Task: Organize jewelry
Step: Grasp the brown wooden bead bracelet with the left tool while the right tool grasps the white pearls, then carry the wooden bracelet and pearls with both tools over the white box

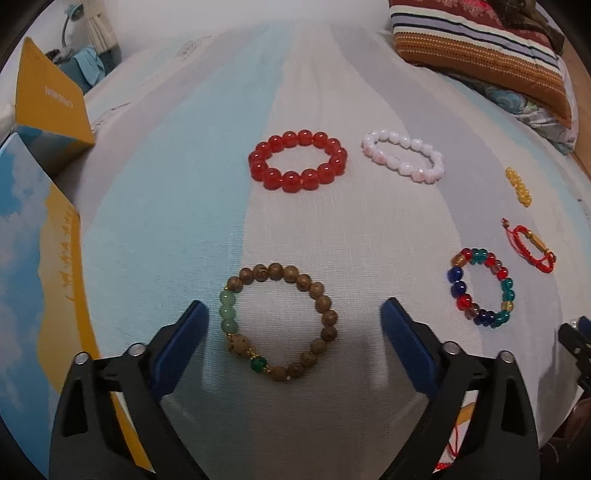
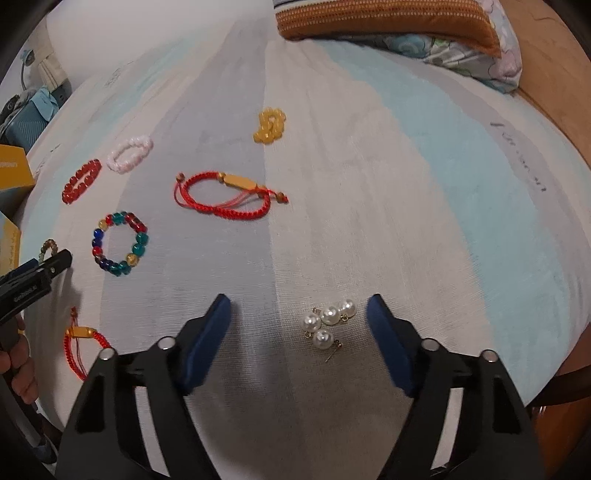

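- Wooden bead bracelet [image 1: 282,322] lies on the striped bedsheet [image 1: 332,74], between the left gripper [image 1: 295,334]'s wide-open, empty jaws.
- Pearl earrings [image 2: 327,323] lie between the right gripper [image 2: 299,332]'s part-open, empty jaws.
- Step, likely: reaching to pick up; next, lower and close.

A bed covered by a pale sheet with broad light-blue, white and grey stripes [image 1: 192,177] fills both views, its weave slightly ribbed and creased. At 1 o'clock in the left wrist view lies a folded blanket striped in orange-brown, cream, navy and red [image 1: 480,48], resting on a floral pillow in blue and green tones [image 1: 543,114]. At 10 o'clock stands a yellow cardboard box with an open flap [image 1: 51,99], and at 8 o'clock a flat board printed with blue sky, clouds and yellow [image 1: 33,266]. Behind, at 11 o'clock, a plain white wall [image 1: 155,18] backs a teal desk lamp [image 1: 74,14]. In the right wrist view, a brown wooden bed edge [image 2: 550,96] runs along 2 o'clock. Lighting is soft and even.
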Available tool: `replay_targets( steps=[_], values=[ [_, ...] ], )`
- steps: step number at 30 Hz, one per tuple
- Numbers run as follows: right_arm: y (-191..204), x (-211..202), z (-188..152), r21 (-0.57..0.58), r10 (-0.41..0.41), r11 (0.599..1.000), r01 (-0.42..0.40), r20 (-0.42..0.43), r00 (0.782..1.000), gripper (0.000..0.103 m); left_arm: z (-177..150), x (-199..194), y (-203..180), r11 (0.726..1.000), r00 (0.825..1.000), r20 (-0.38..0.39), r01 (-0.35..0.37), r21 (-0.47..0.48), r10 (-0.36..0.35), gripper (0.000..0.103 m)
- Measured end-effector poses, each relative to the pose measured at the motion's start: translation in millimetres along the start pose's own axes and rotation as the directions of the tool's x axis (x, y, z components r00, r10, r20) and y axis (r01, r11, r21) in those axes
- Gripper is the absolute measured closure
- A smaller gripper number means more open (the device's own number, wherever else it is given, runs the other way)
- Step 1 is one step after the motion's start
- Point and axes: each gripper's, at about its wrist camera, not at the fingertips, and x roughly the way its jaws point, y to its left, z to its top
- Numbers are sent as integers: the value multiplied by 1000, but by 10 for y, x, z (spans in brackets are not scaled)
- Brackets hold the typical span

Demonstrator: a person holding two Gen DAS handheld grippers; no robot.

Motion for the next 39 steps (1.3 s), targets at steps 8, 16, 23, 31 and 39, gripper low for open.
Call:
replay_targets(
  steps=[8,16,23,31,39],
  values=[
    [-8,92,-10,7,10,1000,-10,-34,999,65,-93,-84,-8,999,999,14,48,-17,-48,51],
    [-26,44,-8,24,28,999,-27,-14,1000,93,-142,-163,-40,993,993,25,117,-27,-116,95],
    [-33,-28,-32,27,39,999,-40,21,999,93,-130,-223,-68,992,992,43,122,-23,-121,96],
    [-80,-110,-56,37,36,999,-38,61,997,93,-146,-308,-130,994,992,61,113,-1,-112,96],
    [-19,-255,-46,28,35,999,-39,111,993,93,-172,-394,-143,995,993,63,96,-8,-96,96]
  ],
)
